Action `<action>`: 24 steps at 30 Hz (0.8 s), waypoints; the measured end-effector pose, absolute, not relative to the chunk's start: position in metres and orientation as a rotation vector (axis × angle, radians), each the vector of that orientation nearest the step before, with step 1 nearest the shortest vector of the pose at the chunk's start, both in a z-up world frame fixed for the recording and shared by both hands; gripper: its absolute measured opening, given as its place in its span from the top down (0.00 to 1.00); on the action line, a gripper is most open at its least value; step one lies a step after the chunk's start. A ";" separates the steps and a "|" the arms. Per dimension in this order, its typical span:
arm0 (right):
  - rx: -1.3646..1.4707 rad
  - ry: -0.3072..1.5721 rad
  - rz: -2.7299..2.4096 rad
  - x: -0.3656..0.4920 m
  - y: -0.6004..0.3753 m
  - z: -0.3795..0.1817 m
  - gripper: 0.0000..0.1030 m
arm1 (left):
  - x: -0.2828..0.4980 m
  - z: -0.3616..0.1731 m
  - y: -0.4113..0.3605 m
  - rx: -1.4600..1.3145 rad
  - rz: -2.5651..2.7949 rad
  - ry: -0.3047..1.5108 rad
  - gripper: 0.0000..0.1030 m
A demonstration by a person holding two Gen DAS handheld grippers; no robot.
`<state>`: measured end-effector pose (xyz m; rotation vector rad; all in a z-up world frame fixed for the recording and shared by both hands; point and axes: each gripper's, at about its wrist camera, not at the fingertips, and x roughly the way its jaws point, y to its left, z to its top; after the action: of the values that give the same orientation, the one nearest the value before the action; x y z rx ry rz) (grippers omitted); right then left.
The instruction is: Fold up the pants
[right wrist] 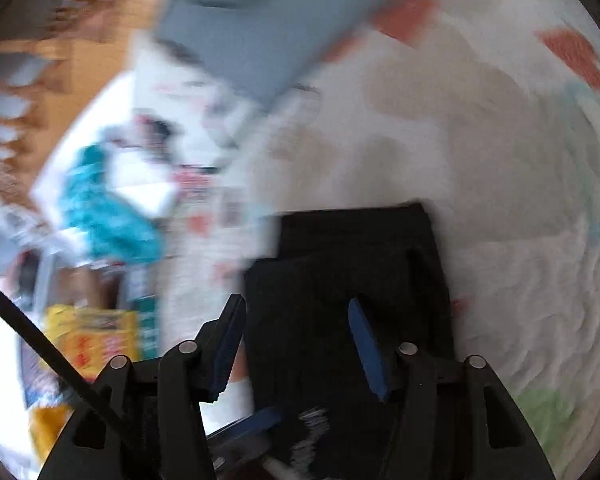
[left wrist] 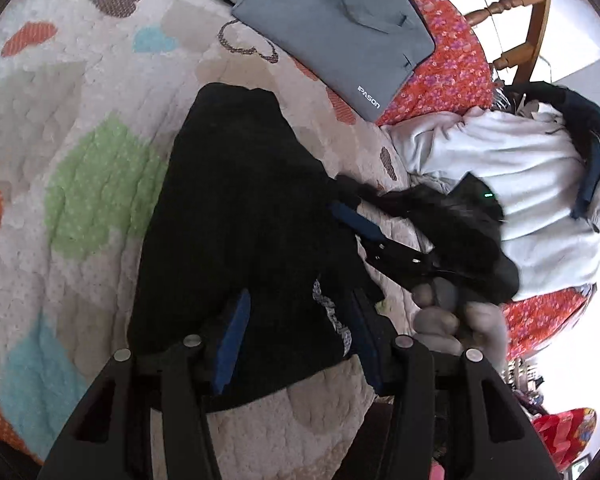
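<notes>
Black pants (left wrist: pixel 236 216) are lying folded into a long, narrow stack on a quilt (left wrist: pixel 80 128) printed with coloured hearts, one end reaching up the bed toward a grey laptop bag (left wrist: pixel 336 28) and the near end, where a white printed label is showing, sitting under the tools. The left gripper (left wrist: pixel 300 332) is straddling that near end, its blue pads standing apart on either side of the cloth rather than pinching it, so it is reading as released. In the left wrist view the right gripper (left wrist: pixel 352 216) is reaching in from the side at the pants' edge, a hand (left wrist: pixel 440 312) wrapped around its handle and a pale sleeve (left wrist: pixel 500 184) behind it. The right wrist view is badly smeared by motion; there the right gripper (right wrist: pixel 300 344) is hanging over the layered black cloth with its jaws parted and nothing visibly clamped, though the blur is making that hard to confirm. The fold is looking well advanced, judging by the stacked layers, and the step in hand is appearing to be a regrasp at the near end. The next move is likely calling for both tools to close on matching corners of that end and carry it evenly toward the far end, keeping the layers from sliding apart.
</notes>
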<state>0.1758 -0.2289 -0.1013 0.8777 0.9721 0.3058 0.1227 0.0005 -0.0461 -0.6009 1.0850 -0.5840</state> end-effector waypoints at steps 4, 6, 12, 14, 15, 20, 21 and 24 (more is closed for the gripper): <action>0.835 0.911 0.225 0.149 -0.238 -0.082 0.70 | 0.110 -0.032 0.007 -0.570 -0.585 1.076 0.53; 0.771 0.895 0.226 0.127 -0.235 -0.066 0.66 | 0.100 -0.028 0.011 -0.564 -0.579 1.067 0.53; 0.718 1.013 0.337 0.073 -0.201 -0.088 0.65 | 0.062 -0.022 0.032 -0.600 -0.505 1.065 0.53; 0.726 1.032 0.282 0.063 -0.203 -0.105 0.70 | 0.052 -0.016 0.037 -0.579 -0.478 1.060 0.53; 0.745 1.019 0.269 0.058 -0.208 -0.105 0.72 | 0.045 -0.011 0.041 -0.566 -0.467 1.052 0.52; 0.665 0.970 0.180 0.030 -0.220 -0.065 0.65 | 0.020 0.018 0.061 -0.513 -0.423 0.983 0.50; 0.651 0.946 0.185 0.024 -0.222 -0.053 0.65 | 0.019 0.024 0.062 -0.506 -0.419 0.972 0.48; 0.585 0.883 0.201 0.012 -0.221 -0.017 0.62 | 0.020 0.036 0.057 -0.487 -0.420 0.951 0.47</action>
<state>0.0118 -0.2207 -0.0169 0.5850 0.8833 0.2012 0.0199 0.0567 0.0364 -0.4869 0.9510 -0.4200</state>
